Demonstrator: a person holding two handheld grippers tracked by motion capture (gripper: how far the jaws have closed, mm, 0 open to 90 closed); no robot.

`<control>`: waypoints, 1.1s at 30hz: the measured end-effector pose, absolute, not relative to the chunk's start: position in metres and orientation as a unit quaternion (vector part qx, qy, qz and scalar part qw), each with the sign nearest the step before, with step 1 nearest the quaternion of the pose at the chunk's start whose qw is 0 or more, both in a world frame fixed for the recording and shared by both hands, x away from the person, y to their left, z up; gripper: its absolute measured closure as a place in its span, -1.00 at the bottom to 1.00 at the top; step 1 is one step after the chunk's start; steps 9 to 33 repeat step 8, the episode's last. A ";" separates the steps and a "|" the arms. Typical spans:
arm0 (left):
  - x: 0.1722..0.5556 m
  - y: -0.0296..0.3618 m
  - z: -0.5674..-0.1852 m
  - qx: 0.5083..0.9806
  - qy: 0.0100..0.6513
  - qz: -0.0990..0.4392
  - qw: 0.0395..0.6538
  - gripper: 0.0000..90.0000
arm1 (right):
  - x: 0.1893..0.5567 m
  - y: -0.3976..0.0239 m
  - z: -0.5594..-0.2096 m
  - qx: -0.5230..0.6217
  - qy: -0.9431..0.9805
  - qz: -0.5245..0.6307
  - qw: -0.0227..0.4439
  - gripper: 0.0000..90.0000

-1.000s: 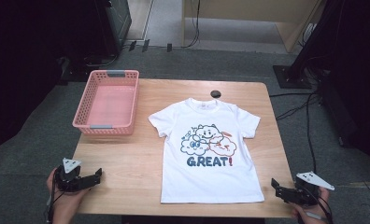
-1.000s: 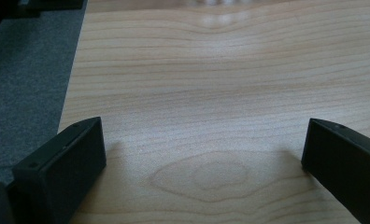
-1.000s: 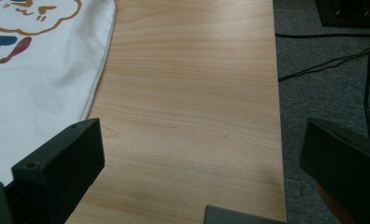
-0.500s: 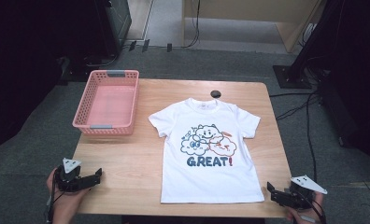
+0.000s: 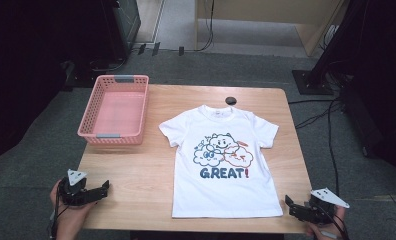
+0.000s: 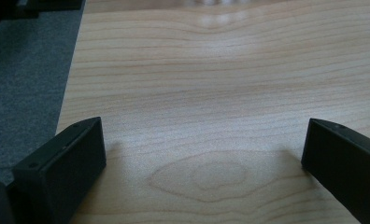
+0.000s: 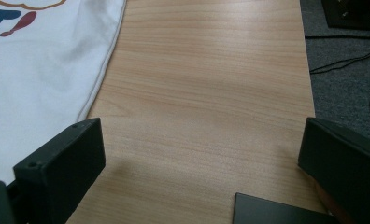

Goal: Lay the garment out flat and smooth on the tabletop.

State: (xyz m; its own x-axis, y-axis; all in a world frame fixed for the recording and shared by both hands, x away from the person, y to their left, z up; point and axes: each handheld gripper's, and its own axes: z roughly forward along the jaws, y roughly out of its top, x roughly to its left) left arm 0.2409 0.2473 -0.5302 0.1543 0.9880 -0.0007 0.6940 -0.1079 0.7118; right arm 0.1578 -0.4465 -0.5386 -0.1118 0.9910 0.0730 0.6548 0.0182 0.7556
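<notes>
Jaws of our right gripper (image 5: 292, 209) stand spread above bare table (image 7: 211, 93) at its near right corner, holding nothing. Just beside it, toward our left gripper (image 5: 104, 188), lies the white T-shirt (image 5: 221, 160), flat and face up. Our left gripper, also spread wide and empty, hovers well apart from the shirt's other side.

lab or recording studio | wooden table (image 5: 136, 170) alone on grey carpet (image 5: 36, 150) | loose cables (image 5: 331, 125) across floor | black stand base (image 5: 313, 82) | dark equipment racks (image 5: 121, 25) behind
</notes>
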 end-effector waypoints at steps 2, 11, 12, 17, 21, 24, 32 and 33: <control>0.241 0.247 -0.530 0.701 0.600 0.251 0.294 -1.00 | 0.158 -0.446 -0.539 0.617 0.667 0.332 0.253 -0.99; 0.241 0.247 -0.530 0.701 0.599 0.250 0.294 -1.00 | 0.158 -0.447 -0.539 0.617 0.667 0.333 0.253 -0.99; 0.241 0.247 -0.530 0.701 0.599 0.250 0.294 -1.00 | 0.158 -0.447 -0.539 0.617 0.667 0.333 0.253 -0.99; 0.241 0.247 -0.530 0.701 0.599 0.250 0.294 -1.00 | 0.158 -0.447 -0.539 0.617 0.667 0.333 0.253 -0.99; 0.241 0.247 -0.530 0.701 0.599 0.250 0.294 -1.00 | 0.158 -0.447 -0.539 0.617 0.667 0.333 0.253 -0.99; 0.241 0.247 -0.530 0.701 0.599 0.250 0.294 -1.00 | 0.158 -0.447 -0.539 0.617 0.667 0.333 0.253 -0.99; 0.241 0.247 -0.530 0.701 0.599 0.250 0.294 -1.00 | 0.158 -0.447 -0.539 0.617 0.667 0.333 0.253 -0.99; 0.241 0.247 -0.530 0.701 0.599 0.250 0.294 -1.00 | 0.158 -0.447 -0.539 0.617 0.667 0.333 0.253 -0.99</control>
